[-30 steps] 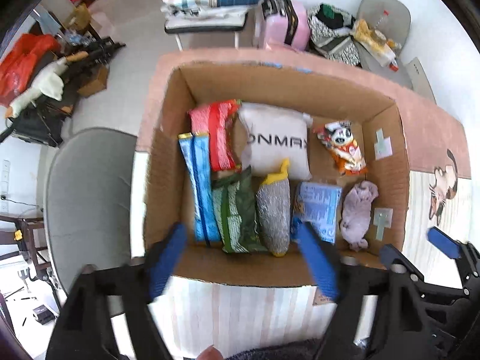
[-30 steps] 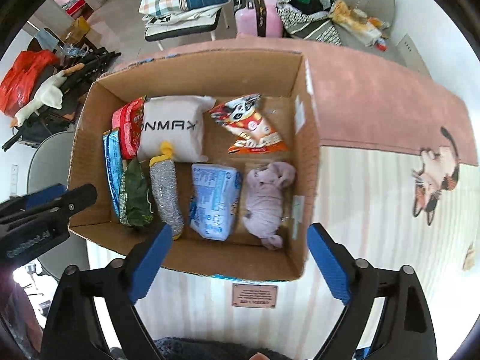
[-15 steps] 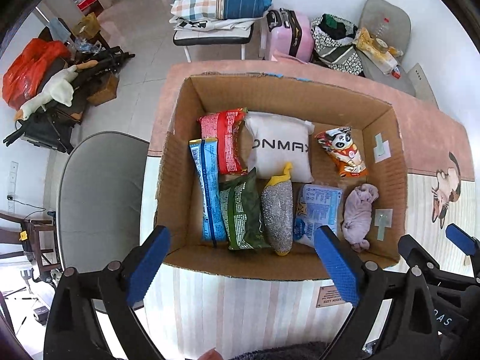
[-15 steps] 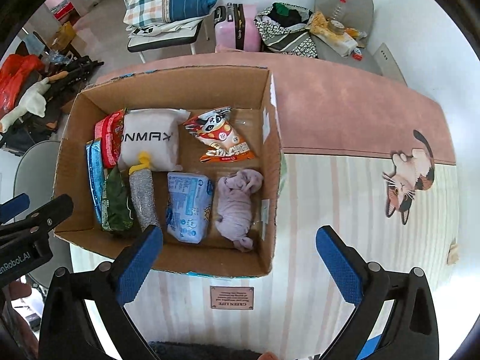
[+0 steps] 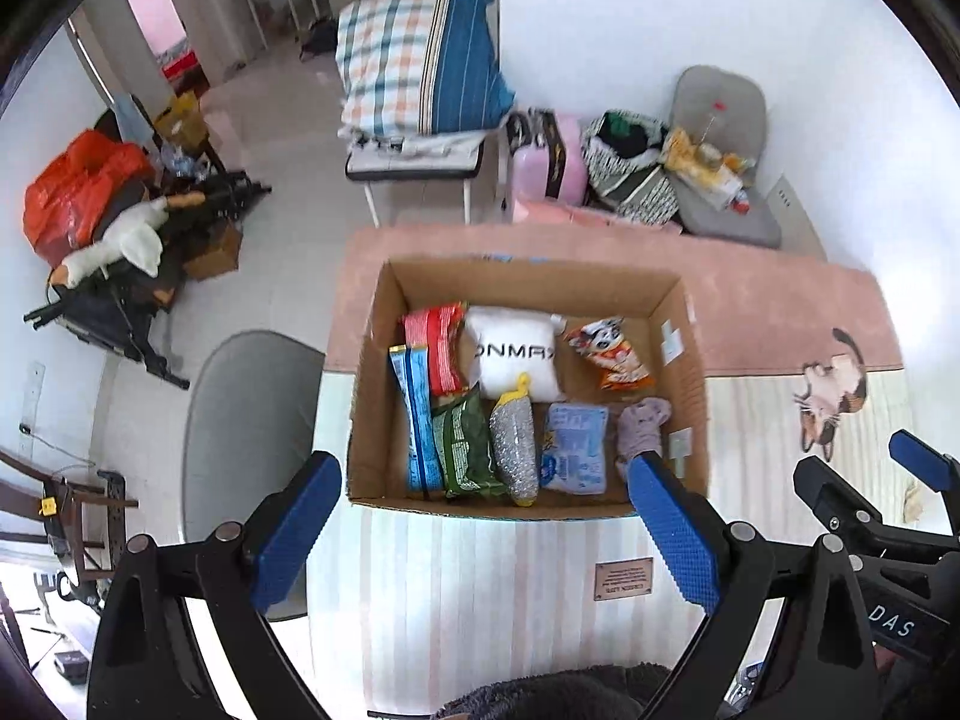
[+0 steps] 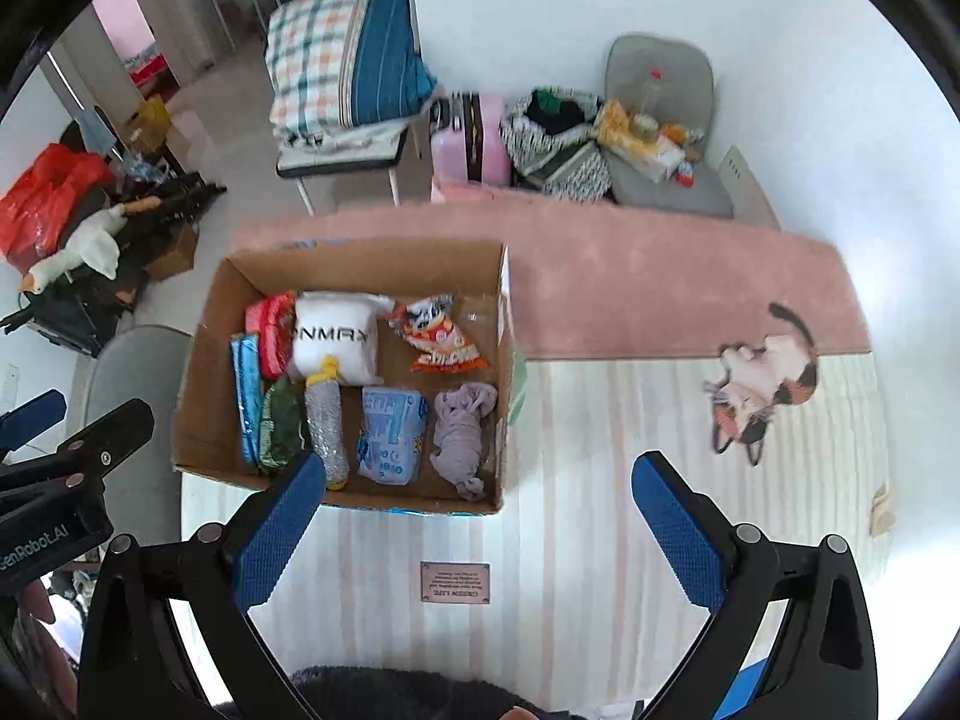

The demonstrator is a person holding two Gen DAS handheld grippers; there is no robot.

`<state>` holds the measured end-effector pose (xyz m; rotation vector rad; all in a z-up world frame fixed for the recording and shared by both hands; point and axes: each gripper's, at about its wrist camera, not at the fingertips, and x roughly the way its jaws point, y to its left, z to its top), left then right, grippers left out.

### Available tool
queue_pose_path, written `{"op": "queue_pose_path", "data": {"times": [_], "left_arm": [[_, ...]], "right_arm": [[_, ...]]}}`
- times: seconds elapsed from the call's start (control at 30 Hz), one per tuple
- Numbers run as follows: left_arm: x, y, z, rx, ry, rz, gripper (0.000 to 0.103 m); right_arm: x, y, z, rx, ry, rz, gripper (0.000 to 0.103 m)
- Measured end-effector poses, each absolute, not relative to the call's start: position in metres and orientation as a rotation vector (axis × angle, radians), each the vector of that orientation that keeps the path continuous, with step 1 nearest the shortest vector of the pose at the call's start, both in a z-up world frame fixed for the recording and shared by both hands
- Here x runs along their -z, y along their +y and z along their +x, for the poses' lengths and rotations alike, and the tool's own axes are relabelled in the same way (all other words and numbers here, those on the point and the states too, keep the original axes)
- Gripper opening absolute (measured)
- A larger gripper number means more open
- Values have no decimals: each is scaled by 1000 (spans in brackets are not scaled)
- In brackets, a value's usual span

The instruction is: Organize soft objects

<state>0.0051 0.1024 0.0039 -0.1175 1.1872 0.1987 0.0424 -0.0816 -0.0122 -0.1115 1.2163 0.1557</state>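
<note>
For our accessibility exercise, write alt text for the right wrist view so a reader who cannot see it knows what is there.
An open cardboard box on a striped mat holds soft items in rows: a white pillow, snack packets, a silver scrubber, a blue wipes pack and a lilac cloth. The right gripper hangs open and empty in front of it; a cat picture marks the mat.

A brown cardboard box [image 5: 384,396] holds a white pillow [image 5: 516,354], green packet [image 5: 465,450] and lilac cloth [image 5: 639,432].
</note>
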Motion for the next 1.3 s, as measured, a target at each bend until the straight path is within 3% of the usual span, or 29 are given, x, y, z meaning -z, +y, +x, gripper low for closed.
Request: {"op": "queue_pose_path", "data": {"times": [0.33, 0.73, 1.3], "left_arm": [[-70, 92, -34, -199, 1098, -110, 98], [-98, 87, -63, -211, 1070, -140, 98], [-96, 84, -70, -213, 1101, -149, 98]], "right_arm": [[-73, -99, -2, -176, 1112, -100, 103], [-130, -105, -42, -193, 1041, -124, 103], [-136, -109, -41, -160, 1030, -156, 103]]}}
